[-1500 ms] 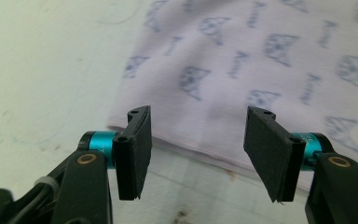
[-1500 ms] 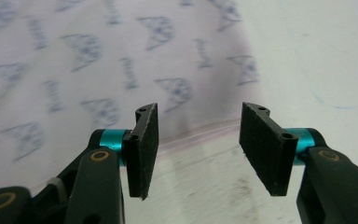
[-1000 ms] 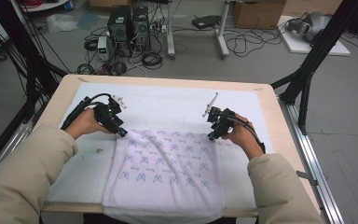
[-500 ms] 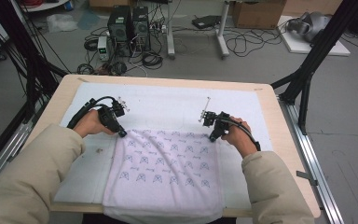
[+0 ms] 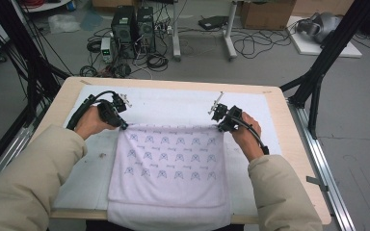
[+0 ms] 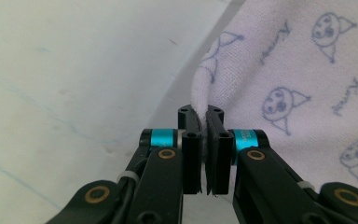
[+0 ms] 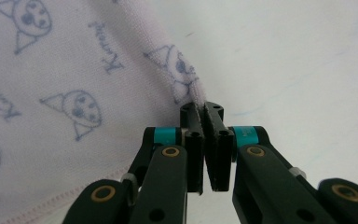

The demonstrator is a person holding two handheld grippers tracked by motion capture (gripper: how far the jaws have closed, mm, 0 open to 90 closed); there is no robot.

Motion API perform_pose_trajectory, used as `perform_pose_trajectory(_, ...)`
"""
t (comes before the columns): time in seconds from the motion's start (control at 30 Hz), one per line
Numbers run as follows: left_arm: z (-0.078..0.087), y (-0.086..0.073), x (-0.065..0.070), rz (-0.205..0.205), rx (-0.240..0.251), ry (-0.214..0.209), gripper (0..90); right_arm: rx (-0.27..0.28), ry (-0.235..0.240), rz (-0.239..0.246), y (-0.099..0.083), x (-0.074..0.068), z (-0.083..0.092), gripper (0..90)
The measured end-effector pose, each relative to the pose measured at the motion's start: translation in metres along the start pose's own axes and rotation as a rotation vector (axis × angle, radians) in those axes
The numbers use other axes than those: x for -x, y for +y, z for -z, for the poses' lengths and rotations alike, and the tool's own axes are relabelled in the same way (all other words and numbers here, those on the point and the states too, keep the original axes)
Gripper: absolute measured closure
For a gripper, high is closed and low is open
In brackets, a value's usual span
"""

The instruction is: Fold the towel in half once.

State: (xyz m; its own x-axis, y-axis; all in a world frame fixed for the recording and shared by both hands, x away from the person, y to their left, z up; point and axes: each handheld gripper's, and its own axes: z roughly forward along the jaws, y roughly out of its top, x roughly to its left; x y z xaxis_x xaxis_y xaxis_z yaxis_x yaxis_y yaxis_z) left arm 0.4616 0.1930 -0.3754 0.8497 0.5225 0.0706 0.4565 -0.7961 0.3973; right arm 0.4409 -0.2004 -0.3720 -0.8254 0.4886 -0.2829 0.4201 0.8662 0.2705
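On the white mat (image 5: 173, 106), a pale lilac terry towel printed with small cat faces (image 5: 171, 166) lies flat. Left gripper (image 5: 123, 126) clamps its 10 o'clock corner, right gripper (image 5: 220, 127) its 2 o'clock corner. Grasping looks finished; next, I'd judge, both lift evenly toward 6 o'clock to fold.

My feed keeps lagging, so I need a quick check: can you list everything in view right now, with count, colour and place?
towel: one, pale lilac with blue cat print, mid-table, near edge hanging over the front
mat: one, white, covering most of the table under the towel
table: one, light wood, centre of the high view
computer towers: two, black, on the floor beyond the table, among cables
cardboard box: one, brown, floor at far right
left gripper: one, black with blue rings, jaws shut on the towel's far left corner
right gripper: one, black with blue rings, jaws shut on the towel's far right corner
sleeves: two, beige, at the bottom of the high view
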Motion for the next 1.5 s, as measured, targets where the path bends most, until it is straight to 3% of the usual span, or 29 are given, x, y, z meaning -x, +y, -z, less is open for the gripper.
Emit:
perform_pose_trajectory(0.23, 0.016, 0.022, -0.020, -0.009, 0.040, 0.078, 86.1, 0.062, -0.063, -0.068, 0.008, 0.020, 0.013, 87.6)
perform_pose_trajectory(0.33, 0.026, 0.040, -0.033, -0.026, 0.053, 0.116, 86.1, 0.079, -0.090, -0.103, 0.011, 0.032, 0.018, 87.7)
perform_pose_trajectory(0.43, 0.040, 0.059, -0.044, -0.023, 0.077, 0.160, 86.2, 0.120, -0.151, -0.143, 0.015, 0.046, 0.026, 87.7)
perform_pose_trajectory(0.5, 0.041, 0.066, -0.049, -0.008, 0.081, 0.153, 86.1, 0.149, -0.207, -0.163, 0.019, 0.053, 0.034, 87.6)
perform_pose_trajectory(0.57, 0.035, 0.066, -0.050, -0.020, 0.069, 0.128, 85.0, 0.167, -0.189, -0.179, 0.021, 0.061, 0.034, 85.2)
perform_pose_trajectory(0.6, 0.032, 0.065, -0.049, -0.029, 0.069, 0.130, 81.5, 0.166, -0.177, -0.172, 0.020, 0.063, 0.032, 78.8)
perform_pose_trajectory(0.67, 0.028, 0.061, -0.048, -0.037, 0.096, 0.119, 60.7, 0.143, -0.190, -0.173, 0.018, 0.063, 0.026, 63.9)
perform_pose_trajectory(0.83, 0.031, 0.043, -0.041, -0.085, 0.133, 0.087, 42.7, 0.181, -0.096, -0.178, 0.006, 0.061, 0.031, 52.4)
perform_pose_trajectory(0.97, 0.041, 0.030, -0.026, -0.156, 0.162, 0.030, 35.4, 0.239, 0.009, -0.129, -0.003, 0.052, 0.043, 47.1)
perform_pose_trajectory(1.03, 0.045, 0.022, -0.015, -0.199, 0.163, 0.004, 34.1, 0.217, 0.057, -0.086, -0.008, 0.044, 0.048, 45.3)
perform_pose_trajectory(1.17, 0.049, 0.007, 0.005, -0.282, 0.151, -0.040, 32.6, 0.180, 0.128, 0.044, -0.017, 0.022, 0.054, 42.9)
perform_pose_trajectory(1.33, 0.051, -0.008, 0.029, -0.387, 0.102, -0.081, 31.0, 0.119, 0.228, 0.204, -0.024, -0.008, 0.057, 39.4)
perform_pose_trajectory(1.43, 0.048, -0.015, 0.045, -0.458, 0.054, -0.097, 30.3, 0.075, 0.243, 0.279, -0.028, -0.025, 0.053, 36.3)
perform_pose_trajectory(1.5, 0.046, -0.018, 0.053, -0.484, 0.045, -0.107, 30.3, 0.027, 0.234, 0.312, -0.029, -0.035, 0.050, 36.0)
